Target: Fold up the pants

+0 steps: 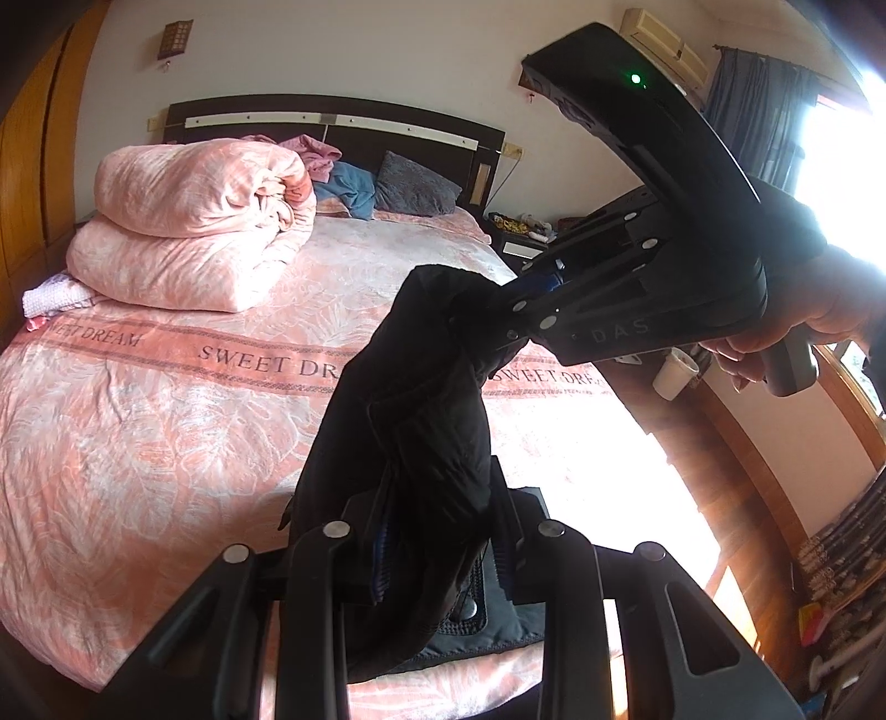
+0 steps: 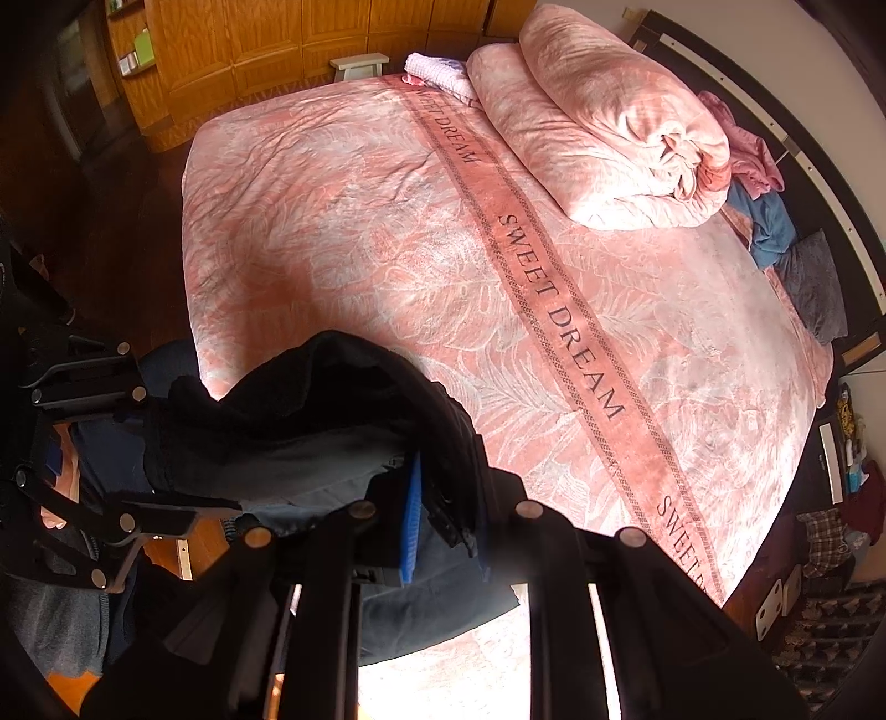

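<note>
The black pants [image 1: 410,421] hang bunched between both grippers above the near edge of the pink bed [image 1: 166,432]. My left gripper [image 1: 437,554] is shut on one end of the pants. My right gripper [image 1: 498,310] shows in the left wrist view, coming from the right, shut on the other end. In the right wrist view the right gripper [image 2: 443,526] is shut on the dark fabric [image 2: 310,410], and the left gripper [image 2: 149,459] holds it at the left. The rest of the pants droops below, partly hidden.
A folded pink duvet [image 1: 188,221] lies at the head of the bed [image 2: 387,249] with pillows and loose clothes [image 1: 387,183]. A nightstand [image 1: 526,238] stands to the right, a wooden wardrobe [image 2: 249,50] beyond the bed.
</note>
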Demonstrator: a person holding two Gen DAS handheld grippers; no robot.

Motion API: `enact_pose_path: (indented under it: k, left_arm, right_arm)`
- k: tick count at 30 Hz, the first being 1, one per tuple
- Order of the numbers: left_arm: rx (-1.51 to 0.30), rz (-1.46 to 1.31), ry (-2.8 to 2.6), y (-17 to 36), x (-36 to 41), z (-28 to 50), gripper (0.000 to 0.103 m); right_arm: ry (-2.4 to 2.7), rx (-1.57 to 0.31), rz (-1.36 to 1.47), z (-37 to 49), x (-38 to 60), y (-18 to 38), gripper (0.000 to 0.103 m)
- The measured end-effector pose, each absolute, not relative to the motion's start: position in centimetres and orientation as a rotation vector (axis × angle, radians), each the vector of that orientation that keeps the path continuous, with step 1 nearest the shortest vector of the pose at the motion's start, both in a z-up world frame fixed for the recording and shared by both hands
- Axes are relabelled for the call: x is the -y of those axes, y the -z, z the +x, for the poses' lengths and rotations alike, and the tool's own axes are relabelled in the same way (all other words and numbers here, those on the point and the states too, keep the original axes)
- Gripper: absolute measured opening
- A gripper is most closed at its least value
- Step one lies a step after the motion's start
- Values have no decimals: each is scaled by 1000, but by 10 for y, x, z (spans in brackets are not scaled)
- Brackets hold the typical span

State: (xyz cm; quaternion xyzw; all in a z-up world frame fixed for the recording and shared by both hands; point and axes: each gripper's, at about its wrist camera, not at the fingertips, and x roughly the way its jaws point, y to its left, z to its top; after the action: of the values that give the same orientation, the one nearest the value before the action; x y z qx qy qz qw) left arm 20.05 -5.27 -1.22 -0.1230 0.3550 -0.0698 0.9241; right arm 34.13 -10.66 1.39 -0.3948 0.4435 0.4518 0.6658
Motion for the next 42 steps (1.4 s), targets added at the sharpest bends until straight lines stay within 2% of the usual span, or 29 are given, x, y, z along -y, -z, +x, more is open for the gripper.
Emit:
enact_pose_path:
  k: [42]
  left_arm:
    - [-893,-108,295,80,182,259,28]
  right_arm:
    - [-957,-1095,-842,383,241,69,11]
